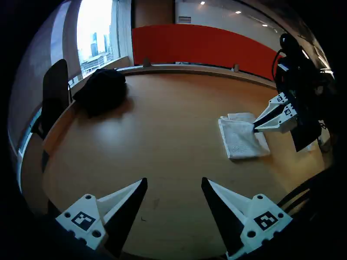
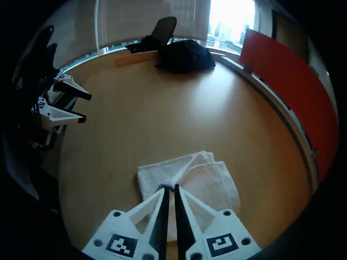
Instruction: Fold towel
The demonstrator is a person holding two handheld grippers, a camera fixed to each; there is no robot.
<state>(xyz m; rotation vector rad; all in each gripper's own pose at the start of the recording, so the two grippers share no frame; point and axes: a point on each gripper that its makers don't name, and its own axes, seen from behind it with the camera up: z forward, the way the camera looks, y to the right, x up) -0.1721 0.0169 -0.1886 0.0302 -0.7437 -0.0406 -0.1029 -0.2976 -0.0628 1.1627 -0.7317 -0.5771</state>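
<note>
1. At the far left of the left gripper view, a soft black bag (image 1: 104, 89) slumps on the smooth, honey-coloured wooden table (image 1: 173, 130), well apart from the work.
2. The left gripper (image 1: 174, 179) hovers over bare wood. Its two white, wedge-shaped fingers are spread wide with nothing between them.
3. Further right in that view lies the towel (image 1: 240, 138). It is white, nubbly terry, doubled into a thick rectangle with layered edges showing, and it lies flat on the table.
4. The right gripper (image 2: 171, 187) has its fingers drawn almost together, pinching a small ridge of cloth at the towel's near edge. The fabric puckers up to the tips.
5. The step in hand looks like a further fold, with one edge gripped and not yet carried over.
6. The next move probably calls for lifting that pinched edge high enough that the limp layers do not drag, then laying it across the stack. The free left gripper could come in to pin or take the other corner, since floppy terry layers may slide apart.
</note>
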